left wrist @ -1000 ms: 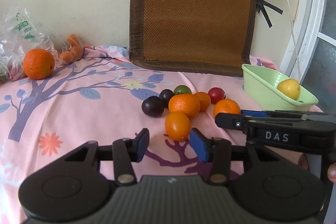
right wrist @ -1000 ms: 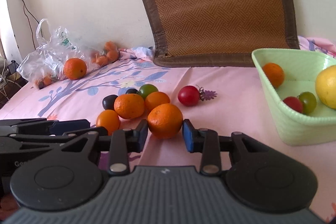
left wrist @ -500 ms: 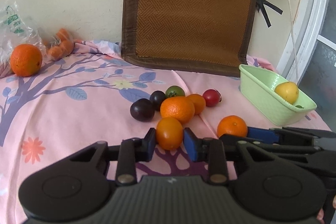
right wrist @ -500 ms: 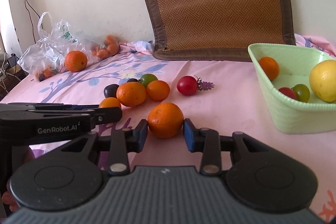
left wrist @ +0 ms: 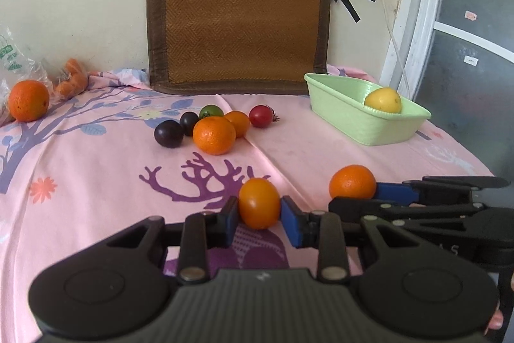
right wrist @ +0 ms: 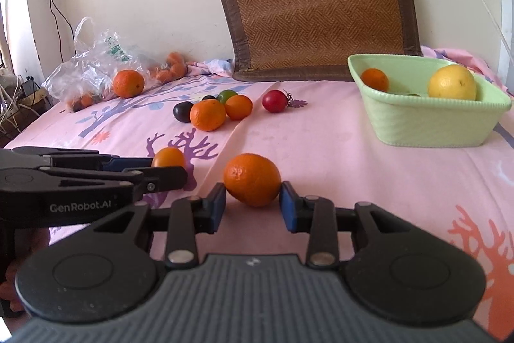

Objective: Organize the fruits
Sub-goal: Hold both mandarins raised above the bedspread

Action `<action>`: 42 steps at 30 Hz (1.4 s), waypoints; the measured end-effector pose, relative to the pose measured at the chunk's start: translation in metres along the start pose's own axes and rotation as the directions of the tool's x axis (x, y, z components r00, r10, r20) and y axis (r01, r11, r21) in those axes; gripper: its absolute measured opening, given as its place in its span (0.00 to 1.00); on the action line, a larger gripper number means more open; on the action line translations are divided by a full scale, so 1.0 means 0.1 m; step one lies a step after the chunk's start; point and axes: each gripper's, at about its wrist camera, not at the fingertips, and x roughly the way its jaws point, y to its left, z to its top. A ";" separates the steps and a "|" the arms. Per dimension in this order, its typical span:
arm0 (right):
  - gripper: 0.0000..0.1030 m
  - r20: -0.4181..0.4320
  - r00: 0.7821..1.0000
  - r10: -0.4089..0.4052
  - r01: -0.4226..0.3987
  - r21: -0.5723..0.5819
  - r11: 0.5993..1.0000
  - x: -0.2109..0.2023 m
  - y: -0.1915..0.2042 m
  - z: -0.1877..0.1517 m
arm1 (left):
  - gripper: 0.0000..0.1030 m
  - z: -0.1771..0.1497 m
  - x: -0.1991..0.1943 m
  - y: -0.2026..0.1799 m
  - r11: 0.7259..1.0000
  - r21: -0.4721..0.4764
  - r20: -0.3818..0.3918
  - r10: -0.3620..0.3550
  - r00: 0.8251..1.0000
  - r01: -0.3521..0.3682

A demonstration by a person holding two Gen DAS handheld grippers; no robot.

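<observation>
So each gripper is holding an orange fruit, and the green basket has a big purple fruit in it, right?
Not quite. The big fruit in the basket is yellow, as the right wrist view shows. The left gripper and the right gripper do each hold an orange fruit.

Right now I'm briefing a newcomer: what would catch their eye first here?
Each gripper clamps an orange fruit up front: the left gripper a small one, the right gripper a mandarin. Beyond them lies a fruit cluster, with a green basket at right.

Left gripper [left wrist: 259, 216] and right gripper [right wrist: 252, 203] sit level, side by side, each clamped on fruit.
</observation>
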 end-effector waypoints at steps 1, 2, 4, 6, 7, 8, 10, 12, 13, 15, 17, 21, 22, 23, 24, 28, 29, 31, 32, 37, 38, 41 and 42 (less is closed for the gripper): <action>0.39 0.001 1.000 -0.001 0.001 -0.004 1.000 0.00 0.01 0.00 | 0.28 0.00 0.00 -0.01 1.000 0.003 0.000 0.005 1.000 -0.005; 0.39 0.001 1.000 -0.001 0.001 -0.005 1.000 0.00 0.02 0.00 | 0.29 0.00 0.00 -0.01 1.000 0.004 0.000 0.008 1.000 -0.008; 0.41 0.003 1.000 0.006 -0.006 0.002 1.000 0.00 0.02 -0.01 | 0.29 -0.01 -0.01 0.00 1.000 0.000 0.005 0.014 1.000 -0.014; 0.42 0.006 1.000 0.009 -0.010 0.008 1.000 0.00 0.01 -0.01 | 0.29 -0.02 -0.03 0.00 1.000 -0.007 0.014 0.026 1.000 -0.026; 0.42 0.007 1.000 0.008 -0.008 0.010 1.000 -0.01 0.02 -0.02 | 0.29 -0.02 -0.03 0.01 1.000 -0.009 0.015 0.029 0.999 -0.029; 0.42 0.007 1.000 0.008 -0.008 0.010 1.000 -0.01 0.02 -0.02 | 0.30 -0.02 -0.04 0.01 0.999 -0.012 0.016 0.030 0.999 -0.030; 0.42 0.008 1.000 0.008 -0.008 0.010 1.000 -0.01 0.01 -0.02 | 0.30 -0.02 -0.04 0.02 0.999 -0.013 0.017 0.036 0.999 -0.035; 0.43 0.010 1.000 0.007 -0.008 0.012 1.000 -0.02 0.00 -0.02 | 0.30 -0.02 -0.03 0.02 0.999 -0.010 0.015 0.040 0.999 -0.040; 0.43 0.011 1.000 0.007 -0.007 0.014 1.000 -0.02 0.00 -0.02 | 0.30 -0.02 -0.03 0.01 0.999 -0.008 0.015 0.042 0.999 -0.042; 0.43 0.012 1.000 0.005 -0.006 0.016 1.000 -0.02 -0.01 -0.02 | 0.30 -0.02 -0.03 0.01 0.999 -0.005 0.015 0.044 0.999 -0.043; 0.43 0.012 1.000 0.004 -0.004 0.016 1.000 -0.02 -0.01 -0.02 | 0.30 -0.02 -0.03 0.00 0.999 -0.005 0.014 0.044 0.999 -0.044; 0.44 0.010 1.000 0.002 -0.002 0.014 1.000 -0.02 0.00 -0.02 | 0.30 -0.02 -0.03 0.01 0.999 -0.009 0.011 0.042 0.999 -0.042; 0.44 0.010 1.000 0.001 -0.002 0.013 1.000 -0.02 0.00 -0.02 | 0.30 -0.02 -0.03 0.01 0.999 -0.010 0.011 0.042 0.999 -0.042; 0.44 0.010 1.000 0.001 -0.001 0.013 1.000 -0.02 0.00 -0.02 | 0.30 -0.02 -0.03 0.01 0.999 -0.011 0.011 0.042 0.999 -0.041; 0.44 0.010 1.000 0.001 -0.001 0.013 1.000 -0.02 0.00 -0.02 | 0.30 -0.01 -0.03 0.02 0.999 -0.011 0.010 0.041 0.999 -0.041; 0.44 0.010 1.000 0.002 -0.002 0.014 1.000 -0.02 -0.01 -0.01 | 0.29 -0.02 -0.03 0.01 0.999 -0.012 0.011 0.039 0.999 -0.039; 0.44 0.010 1.000 0.002 -0.002 0.015 1.000 -0.02 0.00 -0.01 | 0.29 -0.02 -0.02 0.02 0.999 -0.012 0.010 0.038 0.999 -0.038; 0.44 0.010 1.000 0.000 0.000 0.016 1.000 -0.02 -0.01 -0.02 | 0.29 -0.01 -0.02 0.02 0.999 -0.013 0.008 0.036 0.999 -0.036; 0.44 0.011 1.000 -0.001 0.001 0.016 1.000 -0.02 -0.01 -0.02 | 0.29 -0.01 -0.01 0.02 0.999 -0.013 0.007 0.035 0.999 -0.035; 0.44 0.016 1.000 -0.012 0.012 0.023 1.000 -0.03 -0.03 -0.02 | 0.29 -0.01 -0.01 0.02 0.999 -0.013 0.006 0.034 0.999 -0.034; 0.44 0.015 1.000 -0.013 0.013 0.023 1.000 -0.02 -0.02 -0.02 | 0.30 -0.01 -0.01 0.02 0.999 -0.013 0.005 0.035 0.999 -0.035; 0.46 0.010 1.000 -0.016 0.016 0.014 1.000 -0.02 -0.01 -0.02 | 0.31 -0.01 0.00 0.01 0.999 -0.016 0.004 0.041 0.999 -0.041; 0.47 0.009 1.000 -0.015 0.015 0.009 1.000 -0.01 0.00 -0.02 | 0.33 -0.01 0.00 0.01 0.999 -0.015 0.003 0.043 0.999 -0.043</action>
